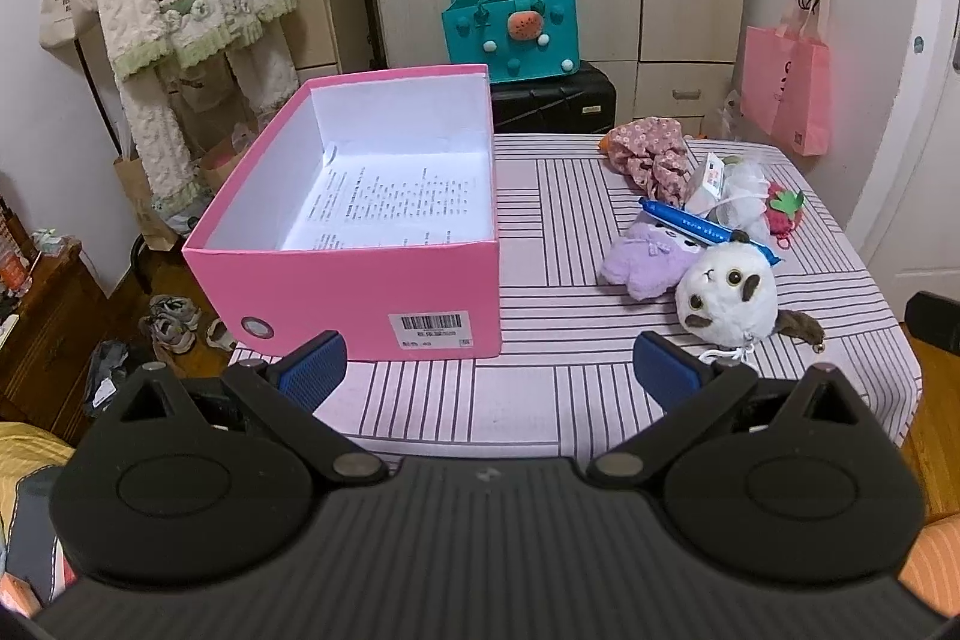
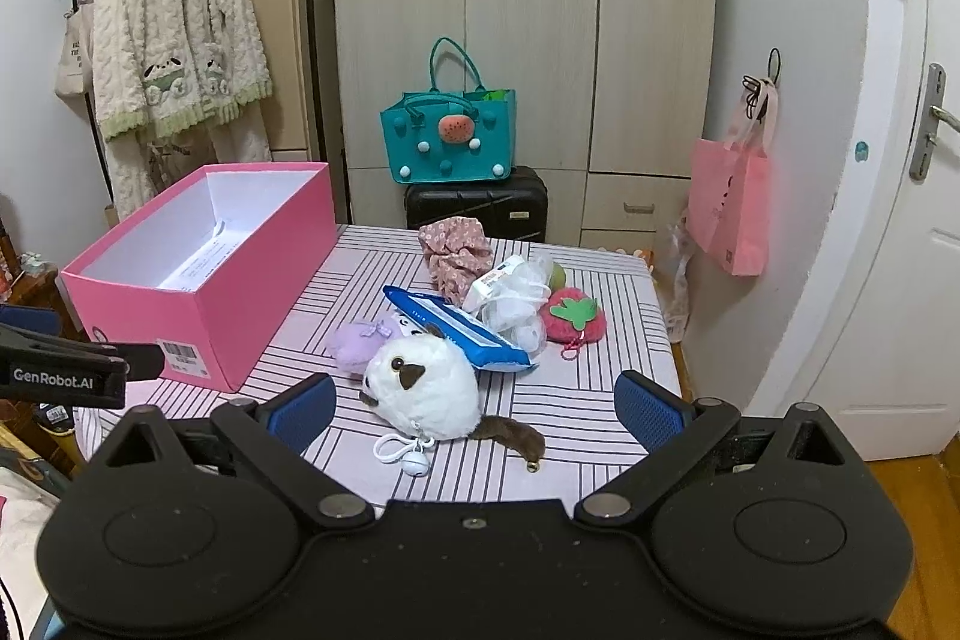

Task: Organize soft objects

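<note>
A pink box (image 1: 354,274) (image 2: 198,292) stands open on the left of the striped table, with only a printed sheet inside. To its right lies a pile: a white plush animal (image 1: 726,295) (image 2: 423,385) with a brown tail, a purple plush (image 1: 645,259) (image 2: 357,343), a blue packet (image 1: 702,226) (image 2: 462,331), a floral cloth (image 1: 651,154) (image 2: 456,250), a white mesh pouch (image 2: 516,298) and a red strawberry plush (image 1: 783,211) (image 2: 573,319). My left gripper (image 1: 489,370) is open before the box. My right gripper (image 2: 474,409) is open, just short of the white plush.
The table (image 1: 540,400) has a striped pink cloth. Behind it a teal bag (image 2: 447,139) sits on a black suitcase (image 2: 477,205) before a wardrobe. A pink bag (image 2: 729,208) hangs right, a fleece robe (image 2: 180,34) left. The left gripper's body (image 2: 66,370) shows at the right wrist view's left edge.
</note>
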